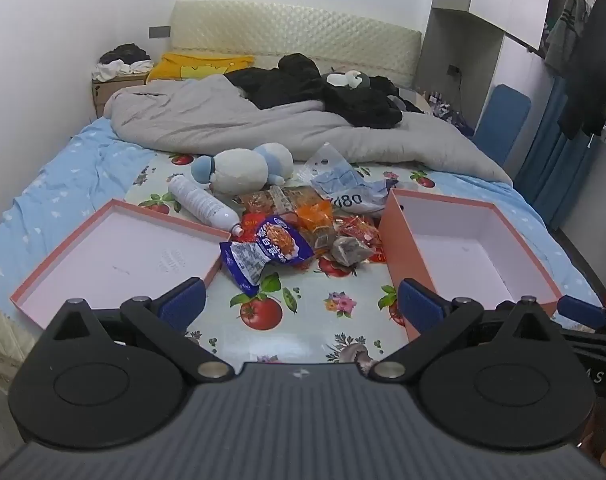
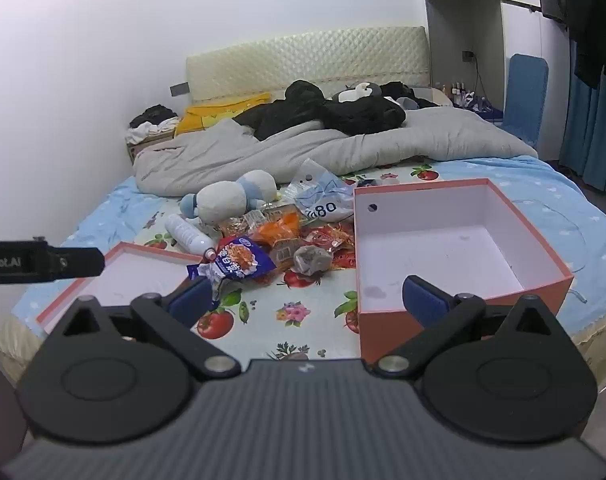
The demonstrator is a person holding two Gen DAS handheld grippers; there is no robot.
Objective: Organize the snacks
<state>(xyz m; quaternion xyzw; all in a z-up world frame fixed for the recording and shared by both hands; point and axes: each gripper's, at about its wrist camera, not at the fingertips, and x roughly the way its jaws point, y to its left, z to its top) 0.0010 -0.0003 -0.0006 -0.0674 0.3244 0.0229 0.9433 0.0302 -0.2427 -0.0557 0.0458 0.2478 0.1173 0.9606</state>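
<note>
Red snack packets (image 1: 361,236) half-buried under the pile, labels too small to read

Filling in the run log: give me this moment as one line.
left gripper: open, empty | right gripper: open, empty | snack pile: untouched on bed | box: empty | lid: empty

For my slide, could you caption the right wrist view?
Open right gripper above bed, snacks piled beside empty box.
</note>
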